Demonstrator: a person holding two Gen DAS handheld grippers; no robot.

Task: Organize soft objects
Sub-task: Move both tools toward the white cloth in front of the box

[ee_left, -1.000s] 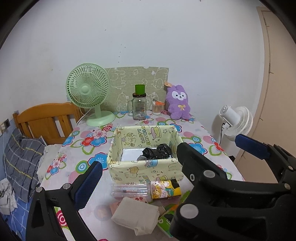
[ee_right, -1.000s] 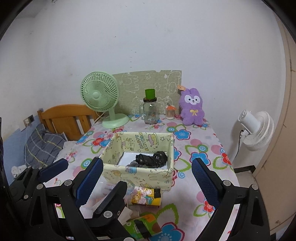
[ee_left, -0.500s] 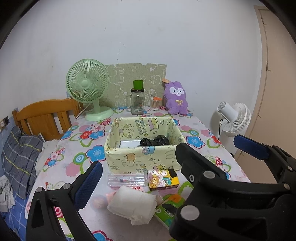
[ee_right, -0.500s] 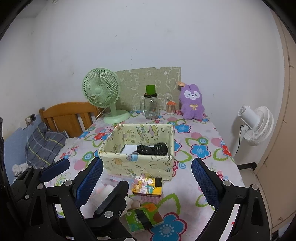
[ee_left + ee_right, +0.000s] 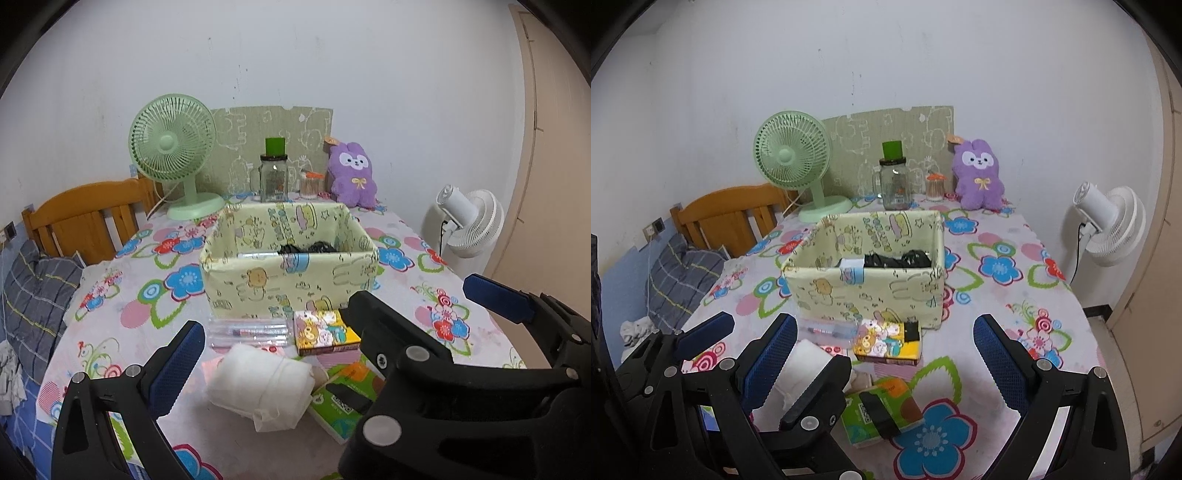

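A folded white cloth lies on the flowered tablecloth near the front edge, between the fingers of my open left gripper. My right gripper is also open and empty; it hangs above a green tissue pack. In the left wrist view the right gripper blocks the lower right. Behind the cloth stands a yellow-green fabric box with a black soft item inside. A purple plush bunny sits upright at the back against the wall.
A clear pen case and a small cartoon-print box lie in front of the fabric box. A green desk fan, a glass jar and a small cotton-swab jar line the back. A wooden chair stands left, a white fan right.
Both grippers have drawn back toward the table's front edge and dropped lower, so the fabric box looks farther and shows less of its inside. Nothing was picked up or moved.
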